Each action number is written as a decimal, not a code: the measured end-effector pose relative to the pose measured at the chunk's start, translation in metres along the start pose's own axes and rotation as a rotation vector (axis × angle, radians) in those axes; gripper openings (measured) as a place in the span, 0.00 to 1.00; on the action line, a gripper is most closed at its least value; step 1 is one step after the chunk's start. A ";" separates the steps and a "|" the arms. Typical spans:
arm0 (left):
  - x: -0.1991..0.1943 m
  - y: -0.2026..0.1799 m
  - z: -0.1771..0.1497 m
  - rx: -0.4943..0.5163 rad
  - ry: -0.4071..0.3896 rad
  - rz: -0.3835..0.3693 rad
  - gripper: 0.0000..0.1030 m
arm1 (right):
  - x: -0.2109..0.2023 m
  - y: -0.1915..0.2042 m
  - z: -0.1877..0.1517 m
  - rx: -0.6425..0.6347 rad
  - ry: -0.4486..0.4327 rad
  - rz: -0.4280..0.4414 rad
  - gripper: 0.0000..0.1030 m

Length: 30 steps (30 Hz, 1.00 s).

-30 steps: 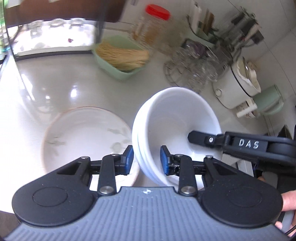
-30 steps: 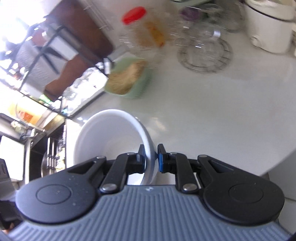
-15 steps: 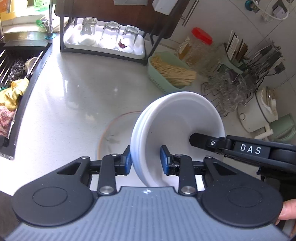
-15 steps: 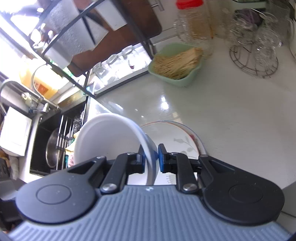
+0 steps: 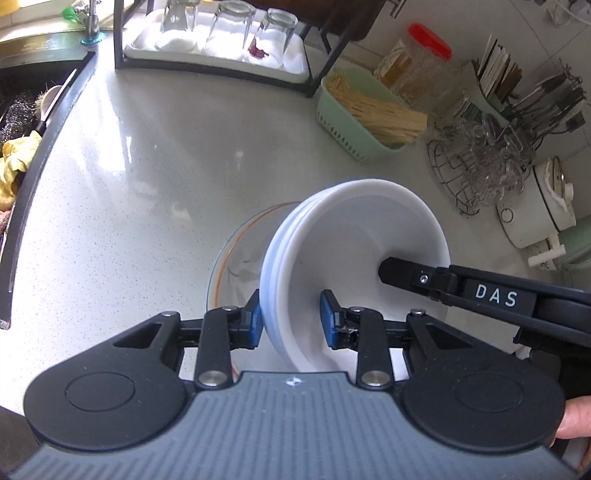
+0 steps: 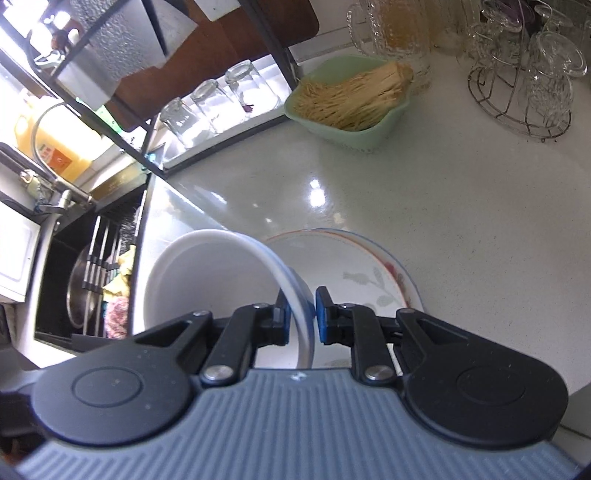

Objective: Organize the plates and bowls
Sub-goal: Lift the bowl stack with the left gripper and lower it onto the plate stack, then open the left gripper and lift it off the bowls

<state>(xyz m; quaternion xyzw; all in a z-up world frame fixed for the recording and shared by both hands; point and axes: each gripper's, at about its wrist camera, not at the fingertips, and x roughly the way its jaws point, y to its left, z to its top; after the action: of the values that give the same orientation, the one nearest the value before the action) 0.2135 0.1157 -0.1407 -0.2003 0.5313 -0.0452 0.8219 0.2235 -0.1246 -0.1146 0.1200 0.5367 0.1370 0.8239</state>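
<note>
Stack of white bowls (image 5: 354, 258) held tilted above the tabletop (image 5: 147, 184), rims nested one inside the other, open side turned to the left wrist camera. Left gripper (image 5: 291, 321) with fingers (image 5: 254, 325) clamped on the near wall of the stack, one blue pad outside against the layered rims, the other inside the top bowl. Right gripper (image 6: 300, 318) with fingers (image 6: 324, 317) pressed together on the rim at the other side, only a thin white edge between the two blue pads. In the left wrist view, one black finger of the right gripper (image 5: 413, 273) reaching into the bowl from the right, with a white "DAS" label on its arm. Part of a thumb (image 5: 574, 421) visible at the lower right corner.

Directly under the stack, a patterned plate (image 6: 369, 273) flat on the tabletop, with an orange and blue line around the edge and a leaf design inside. Cannot tell whether the bowls touch this plate.

Further back, a green basket (image 5: 347, 125) full of pale thin sticks, a jar with red lid (image 5: 421, 66) behind it. Three glasses (image 5: 229, 26) upside down on a white tray under a dark frame. Wire rack with glass cups (image 5: 480, 162) at the right, near a white cooker (image 5: 535, 206). Dark sink (image 5: 22, 110) at the left edge.
</note>
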 end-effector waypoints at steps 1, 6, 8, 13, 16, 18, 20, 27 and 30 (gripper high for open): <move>0.003 -0.001 -0.001 0.007 0.005 0.007 0.34 | 0.003 -0.001 -0.001 0.004 0.002 -0.005 0.18; 0.016 -0.001 0.000 0.012 0.027 0.016 0.34 | 0.012 -0.006 -0.002 0.006 0.009 -0.019 0.18; 0.019 -0.002 0.002 0.011 0.029 0.012 0.34 | 0.012 -0.007 -0.001 0.004 0.005 -0.024 0.18; 0.023 -0.007 0.006 0.030 0.044 0.018 0.34 | 0.014 -0.005 0.000 -0.032 -0.012 -0.045 0.18; 0.026 -0.009 0.009 0.036 0.055 0.019 0.34 | 0.014 -0.006 0.001 -0.022 -0.012 -0.046 0.18; 0.027 -0.010 0.012 0.042 0.056 0.021 0.34 | 0.014 -0.005 0.001 -0.028 -0.014 -0.049 0.18; 0.027 -0.010 0.014 0.040 0.066 0.024 0.34 | 0.014 -0.004 0.002 -0.035 -0.013 -0.047 0.18; 0.016 -0.007 0.014 0.037 0.065 0.061 0.42 | 0.006 -0.004 0.007 -0.058 -0.040 -0.031 0.18; 0.004 -0.006 0.013 0.013 0.037 0.073 0.43 | -0.004 -0.004 0.011 -0.076 -0.065 -0.014 0.31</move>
<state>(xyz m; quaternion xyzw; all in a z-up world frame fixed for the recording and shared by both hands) 0.2276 0.1128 -0.1371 -0.1749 0.5528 -0.0224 0.8144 0.2322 -0.1305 -0.1086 0.0895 0.5048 0.1476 0.8458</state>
